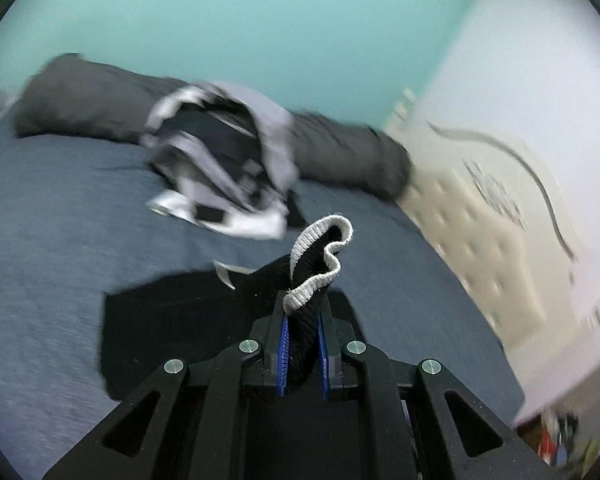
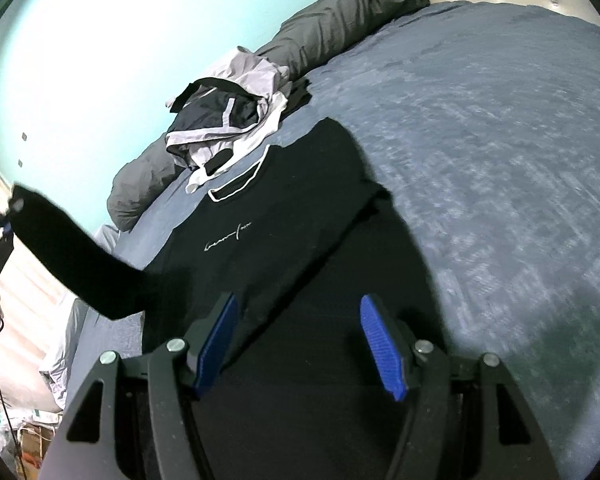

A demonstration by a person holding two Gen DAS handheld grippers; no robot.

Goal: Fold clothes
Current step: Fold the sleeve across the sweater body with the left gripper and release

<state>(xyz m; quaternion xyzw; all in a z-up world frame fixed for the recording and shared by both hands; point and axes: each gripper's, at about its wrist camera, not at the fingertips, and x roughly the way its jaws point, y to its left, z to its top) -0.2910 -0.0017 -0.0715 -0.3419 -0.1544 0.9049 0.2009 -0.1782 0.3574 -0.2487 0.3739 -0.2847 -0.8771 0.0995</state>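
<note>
A black t-shirt [image 2: 284, 216] with white collar trim and a small chest script lies face up on the blue bedspread [image 2: 480, 140]. My left gripper [image 1: 303, 312] is shut on the shirt's sleeve cuff [image 1: 320, 256], black with a white ribbed edge, and holds it lifted off the bed. In the right wrist view that lifted sleeve [image 2: 72, 248] stretches up to the left gripper [image 2: 4, 224] at the far left. My right gripper [image 2: 296, 320] is open and empty, just above the lower part of the shirt.
A heap of black, white and lilac clothes [image 2: 228, 120] lies beyond the shirt's collar; it also shows in the left wrist view [image 1: 220, 168]. A long grey bolster [image 2: 340, 12] runs along the turquoise wall. A tufted cream headboard [image 1: 480, 248] stands at the bed's end.
</note>
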